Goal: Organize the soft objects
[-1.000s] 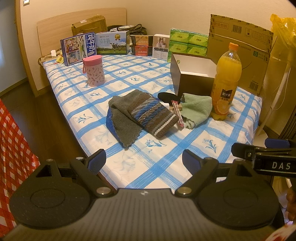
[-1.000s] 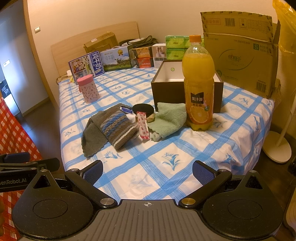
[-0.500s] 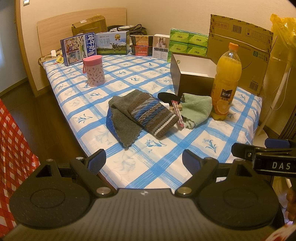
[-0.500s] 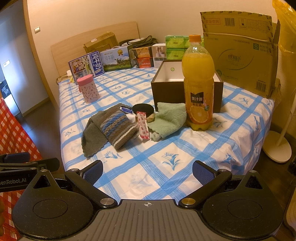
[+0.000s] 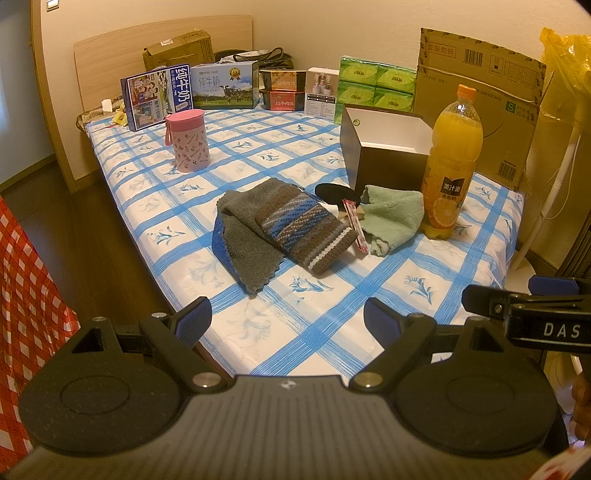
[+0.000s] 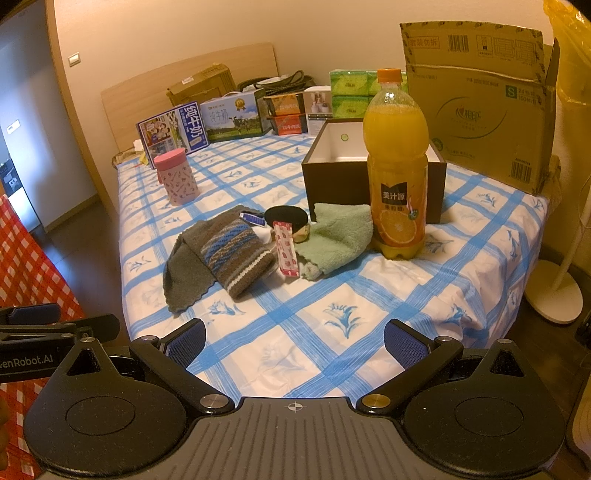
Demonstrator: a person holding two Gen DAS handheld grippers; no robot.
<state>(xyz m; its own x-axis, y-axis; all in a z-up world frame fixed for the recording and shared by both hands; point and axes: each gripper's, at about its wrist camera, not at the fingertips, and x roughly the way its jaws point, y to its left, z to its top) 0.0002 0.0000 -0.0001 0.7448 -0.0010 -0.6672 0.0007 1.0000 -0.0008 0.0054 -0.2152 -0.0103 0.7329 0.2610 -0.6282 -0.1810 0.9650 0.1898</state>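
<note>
Both claws, left claw and right claw, gape empty, well short of striped knit

Cream wall, dark wood floor, wooden headboard

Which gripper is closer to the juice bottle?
Right, by a little, I think. The right gripper faces the juice bottle nearly head-on; the left gripper sits further left, with the bottle off to its right.
</note>
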